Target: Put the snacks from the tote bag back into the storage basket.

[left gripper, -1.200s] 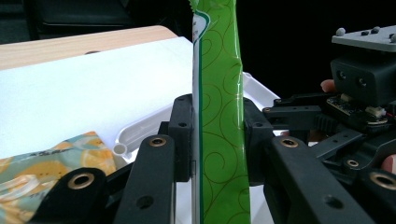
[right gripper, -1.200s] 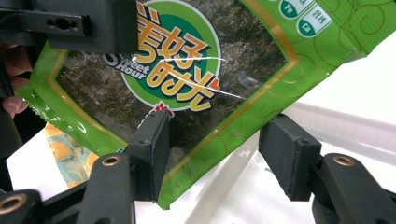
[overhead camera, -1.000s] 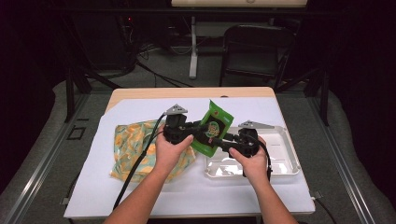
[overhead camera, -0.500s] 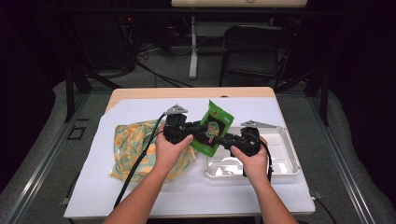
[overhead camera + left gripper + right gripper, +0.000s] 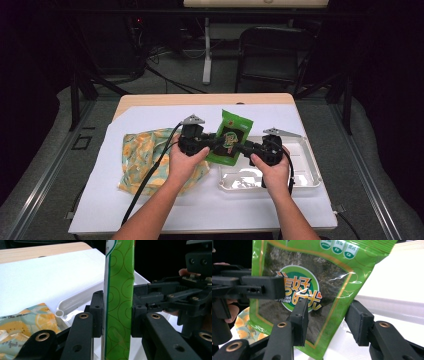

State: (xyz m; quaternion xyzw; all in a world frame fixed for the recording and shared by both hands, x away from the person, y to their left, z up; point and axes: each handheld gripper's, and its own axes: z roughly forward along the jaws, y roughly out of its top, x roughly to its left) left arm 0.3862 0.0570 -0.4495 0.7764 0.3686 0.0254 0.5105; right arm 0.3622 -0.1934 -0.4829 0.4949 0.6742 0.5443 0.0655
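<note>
Overhead light falls brightly on the counter (image 5: 150, 210); the surrounding room stays dark. The white tray (image 5: 310, 170) shows glare. In both gripper views, nearby black jaws appear soft and slightly blurred.

The right tongs (image 5: 328, 322) have just been closing, their jaws now straddling the lower corner of the glossy green foil snack pouch (image 5: 312, 290), pads not yet pressing.

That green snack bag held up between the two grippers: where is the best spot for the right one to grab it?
Probably the bag's free side edge, coming in level from the right. It stands upright and thin, the left gripper clamps its faces, and the right gripper's open jaws sit beside that edge, so they can close across the flat film.
</note>
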